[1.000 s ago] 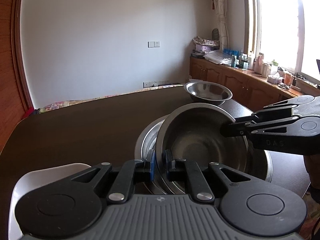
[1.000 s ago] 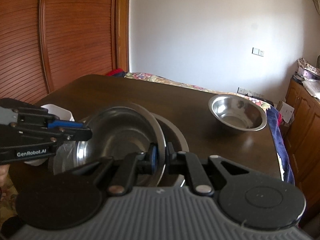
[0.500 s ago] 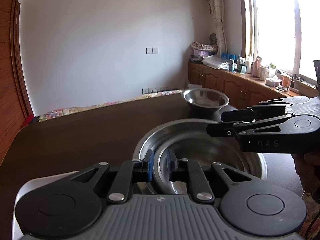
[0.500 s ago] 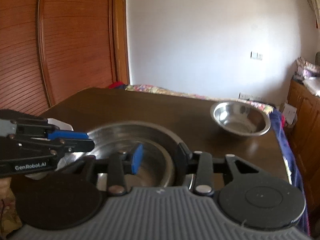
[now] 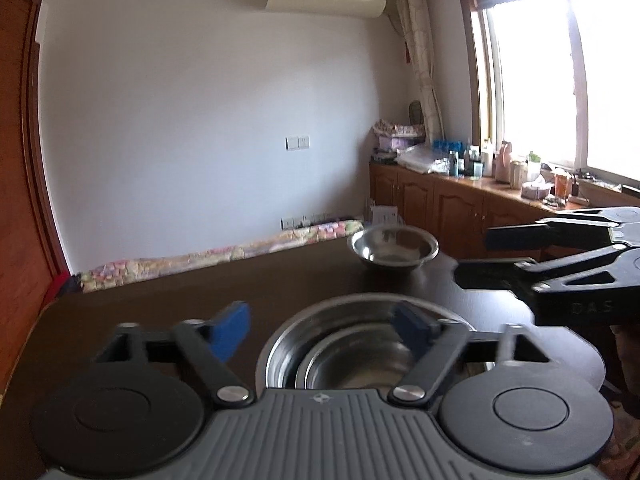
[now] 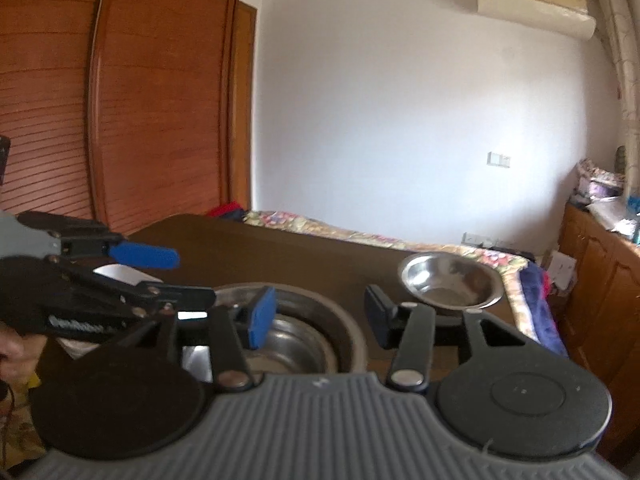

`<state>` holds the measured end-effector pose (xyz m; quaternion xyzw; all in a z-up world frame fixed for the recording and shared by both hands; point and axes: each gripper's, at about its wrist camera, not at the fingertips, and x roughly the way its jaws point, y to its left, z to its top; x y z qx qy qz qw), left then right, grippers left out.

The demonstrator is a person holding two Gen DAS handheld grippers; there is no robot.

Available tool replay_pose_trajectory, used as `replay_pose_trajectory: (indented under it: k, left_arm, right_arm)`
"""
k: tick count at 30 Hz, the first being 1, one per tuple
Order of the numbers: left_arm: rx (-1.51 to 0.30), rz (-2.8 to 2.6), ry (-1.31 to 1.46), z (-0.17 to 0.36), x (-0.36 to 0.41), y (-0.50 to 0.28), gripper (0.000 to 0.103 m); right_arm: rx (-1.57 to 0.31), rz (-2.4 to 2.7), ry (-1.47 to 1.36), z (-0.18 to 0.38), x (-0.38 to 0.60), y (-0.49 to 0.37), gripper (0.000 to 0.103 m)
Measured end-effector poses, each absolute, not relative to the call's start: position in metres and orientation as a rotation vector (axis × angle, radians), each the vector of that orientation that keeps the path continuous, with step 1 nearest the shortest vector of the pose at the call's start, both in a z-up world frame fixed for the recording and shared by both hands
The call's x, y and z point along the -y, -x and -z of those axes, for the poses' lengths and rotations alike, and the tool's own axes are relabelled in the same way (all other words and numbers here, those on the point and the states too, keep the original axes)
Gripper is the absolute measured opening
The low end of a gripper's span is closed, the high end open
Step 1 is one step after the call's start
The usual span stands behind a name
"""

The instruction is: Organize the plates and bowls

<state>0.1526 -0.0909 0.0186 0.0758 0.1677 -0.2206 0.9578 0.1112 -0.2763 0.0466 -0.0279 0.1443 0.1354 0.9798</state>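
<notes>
A small steel bowl (image 5: 352, 364) rests nested inside a large steel bowl (image 5: 280, 344) on the dark table; both show in the right wrist view, small bowl (image 6: 292, 344) inside large bowl (image 6: 344, 320). My left gripper (image 5: 320, 326) is open and empty above the near rim. My right gripper (image 6: 318, 316) is open and empty above the stack; it shows at the right of the left wrist view (image 5: 472, 258). A second steel bowl (image 5: 394, 248) stands alone at the far right of the table (image 6: 452, 284).
A white dish (image 6: 120, 274) lies on the table behind the left gripper. The dark table (image 5: 160, 304) ends at a patterned cloth edge. Wooden cabinets (image 5: 440, 208) with clutter stand under the window. A wooden wardrobe (image 6: 120, 120) is at the left.
Both grippers held the small bowl's rim and lowered it into the large bowl. Both have let go, opened wide and lifted up and back.
</notes>
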Motion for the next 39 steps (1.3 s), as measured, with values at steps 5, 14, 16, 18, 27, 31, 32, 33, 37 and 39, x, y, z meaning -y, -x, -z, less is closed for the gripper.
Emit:
replay_pose_trajectory:
  k: [5,14,16,18,27,31,32,33,37,39]
  left_arm:
    - [-0.315,0.463,-0.145,-0.027,0.099,-0.161,0.103]
    - [-0.311,0.498,-0.160,-0.044,0.119,-0.202,0.103]
    - [-0.323,0.504,-0.164,-0.048,0.125,-0.214,0.103]
    - [-0.331,0.510,-0.163,-0.051,0.128,-0.227,0.103]
    - [-0.372,0.553,-0.188,-0.058,0.142,-0.276,0.103]
    - [-0.394,0.574,-0.208,-0.056,0.152,-0.297,0.103]
    - [-0.400,0.578,-0.217,-0.054,0.155,-0.302,0.103]
    - [-0.409,0.583,-0.227,-0.052,0.159,-0.307,0.103]
    - [-0.442,0.602,-0.264,-0.042,0.176,-0.328,0.103]
    - [-0.469,0.609,-0.279,-0.035,0.183,-0.340,0.096]
  right_arm:
    - [-0.250,-0.224,0.049,-0.052,0.299,-0.108,0.089]
    - [-0.253,-0.133,0.032,-0.050,0.332,-0.140,0.103]
    - [-0.251,-0.123,0.039,-0.047,0.338,-0.147,0.103]
    - [-0.255,-0.113,0.044,-0.046,0.344,-0.159,0.103]
    - [-0.307,-0.098,0.031,-0.037,0.369,-0.210,0.103]
    - [-0.339,-0.112,0.014,-0.032,0.378,-0.229,0.102]
    - [-0.345,-0.111,0.009,-0.030,0.380,-0.235,0.102]
    - [-0.349,-0.114,0.006,-0.030,0.381,-0.236,0.097]
    - [-0.377,-0.118,-0.009,-0.022,0.387,-0.250,0.088]
    - [-0.393,-0.123,-0.013,-0.018,0.388,-0.255,0.085]
